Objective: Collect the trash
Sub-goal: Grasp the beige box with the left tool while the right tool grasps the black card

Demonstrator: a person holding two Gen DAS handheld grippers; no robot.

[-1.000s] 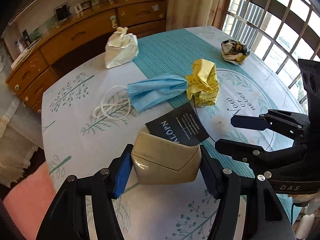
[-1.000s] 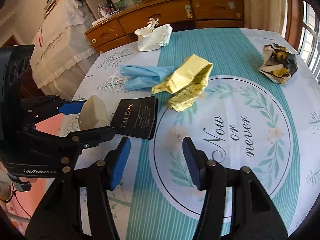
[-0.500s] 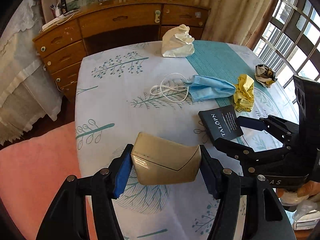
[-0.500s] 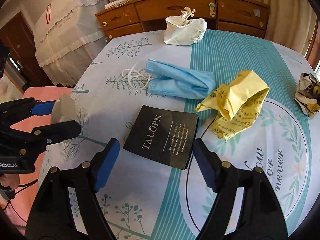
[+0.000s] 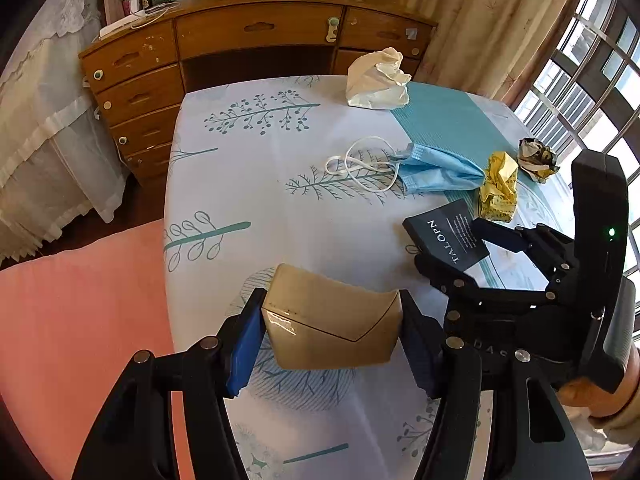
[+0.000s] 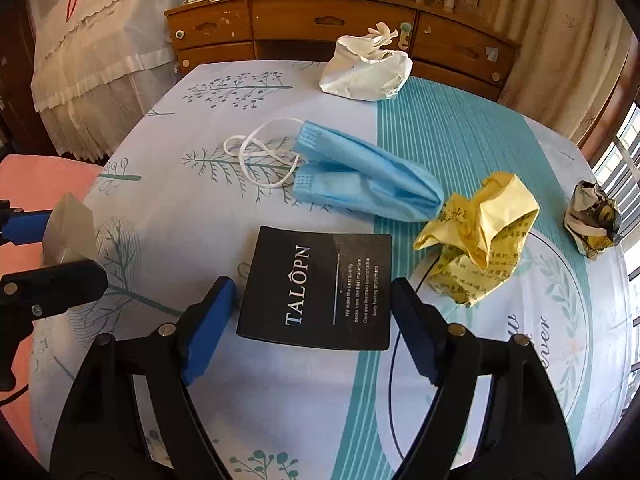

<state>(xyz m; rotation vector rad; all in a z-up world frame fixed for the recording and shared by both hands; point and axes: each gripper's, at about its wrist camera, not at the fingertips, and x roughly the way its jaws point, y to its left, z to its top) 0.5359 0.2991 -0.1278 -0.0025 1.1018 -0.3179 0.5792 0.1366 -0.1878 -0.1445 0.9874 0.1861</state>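
Two fingers of the right gripper (image 6: 308,330) are straddling the black card (image 6: 320,290) lying flat on the tabletop (image 6: 180,216); they are closing, not yet pressing its side edges. Its long axis is running away between them. The left gripper (image 5: 330,336), further off, is pinching a tan box (image 5: 330,326). Beyond are lying a blue mask (image 6: 360,184), yellow paper (image 6: 480,236) and white bag (image 6: 366,68), before a wooden dresser (image 6: 332,24).
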